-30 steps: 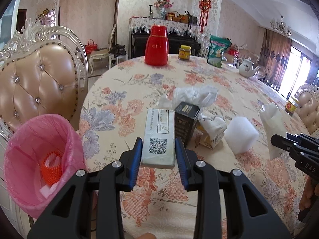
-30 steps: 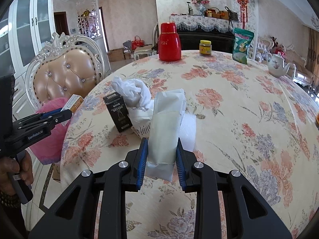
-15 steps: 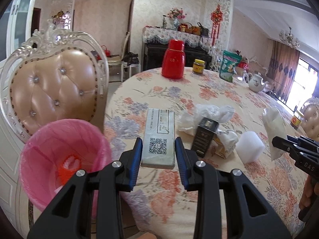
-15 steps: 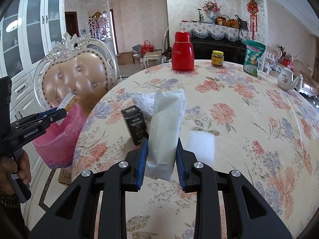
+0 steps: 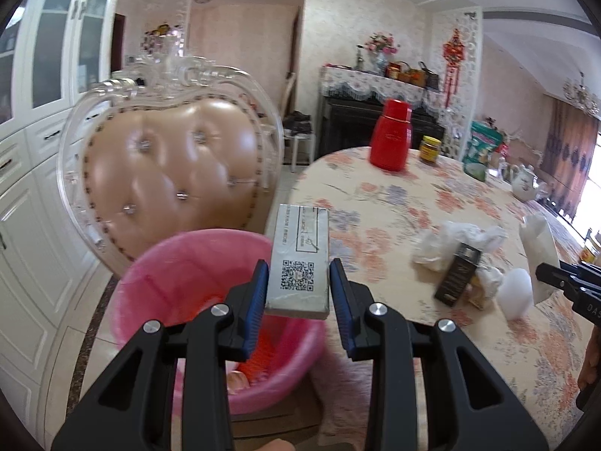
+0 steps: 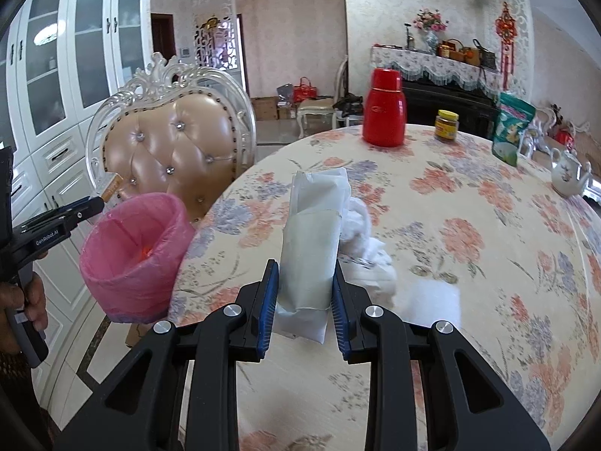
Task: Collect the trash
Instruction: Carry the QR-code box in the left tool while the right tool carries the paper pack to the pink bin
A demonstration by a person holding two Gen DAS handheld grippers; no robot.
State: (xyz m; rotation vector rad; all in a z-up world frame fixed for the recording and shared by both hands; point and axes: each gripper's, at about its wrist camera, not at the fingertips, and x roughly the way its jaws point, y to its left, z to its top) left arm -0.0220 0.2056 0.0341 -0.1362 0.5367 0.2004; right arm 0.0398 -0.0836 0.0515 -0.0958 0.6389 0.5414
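My left gripper (image 5: 298,287) has carried the flat grey box (image 5: 300,259) off the table (image 5: 394,203), past its left edge; it now hangs over the rim of the pink-lined bin (image 5: 180,263). My right gripper (image 6: 304,293), with the white packet (image 6: 313,240), has swung toward that same table edge, bin (image 6: 131,259) now in its view.

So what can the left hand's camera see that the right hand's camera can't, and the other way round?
Only the left wrist view shows the flat box with a QR code clamped in the left gripper, a small black box and a white foam lump on the table.

Only the right wrist view shows the white packet's full length, held by the right gripper, plus the person's left hand.

Both show the pink-lined bin, red flask, yellow-lidded jar, teapot, padded chair and floral table.
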